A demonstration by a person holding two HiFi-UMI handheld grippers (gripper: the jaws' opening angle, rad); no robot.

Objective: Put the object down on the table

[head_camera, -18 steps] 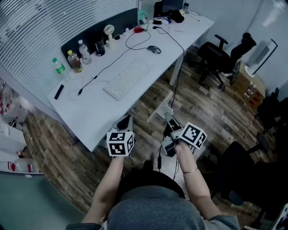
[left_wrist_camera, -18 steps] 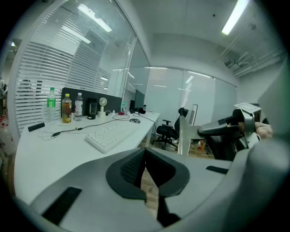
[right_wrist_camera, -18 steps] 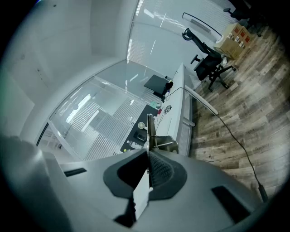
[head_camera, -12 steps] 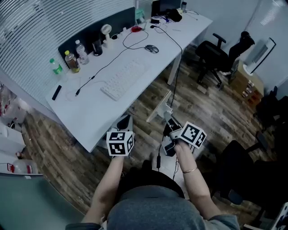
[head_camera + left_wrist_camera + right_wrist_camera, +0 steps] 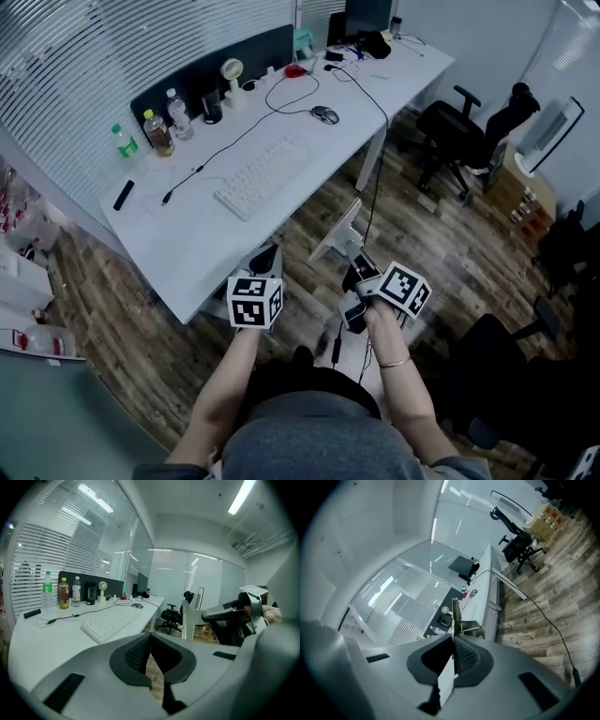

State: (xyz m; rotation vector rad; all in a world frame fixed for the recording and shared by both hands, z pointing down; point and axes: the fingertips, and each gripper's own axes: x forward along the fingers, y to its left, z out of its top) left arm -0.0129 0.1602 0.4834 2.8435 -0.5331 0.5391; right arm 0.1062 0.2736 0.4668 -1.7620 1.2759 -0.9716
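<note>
A thin, flat, light-grey plate [image 5: 339,232] is held in the air beside the white desk [image 5: 192,246], over the wooden floor. My right gripper [image 5: 355,257] is shut on its lower edge. The right gripper view shows the plate [image 5: 455,613] edge-on, rising from between the closed jaws of that gripper [image 5: 453,641]. My left gripper [image 5: 265,259] hovers just off the desk's near edge. Its pads meet at the tips with nothing between them [image 5: 150,637]. From the left gripper view the plate [image 5: 188,619] stands upright to the right, with the right gripper [image 5: 234,613] behind it.
On the desk lie a white keyboard [image 5: 265,176], a mouse [image 5: 324,114], cables, a black remote [image 5: 123,194] and bottles [image 5: 157,131] at the far side. Black office chairs [image 5: 464,131] and cardboard boxes [image 5: 517,173] stand to the right. A cable [image 5: 335,349] trails on the floor.
Both grippers and the plate keep almost the same pose. The head view has shifted a little, so the desk sits slightly further right and lower in the picture.
</note>
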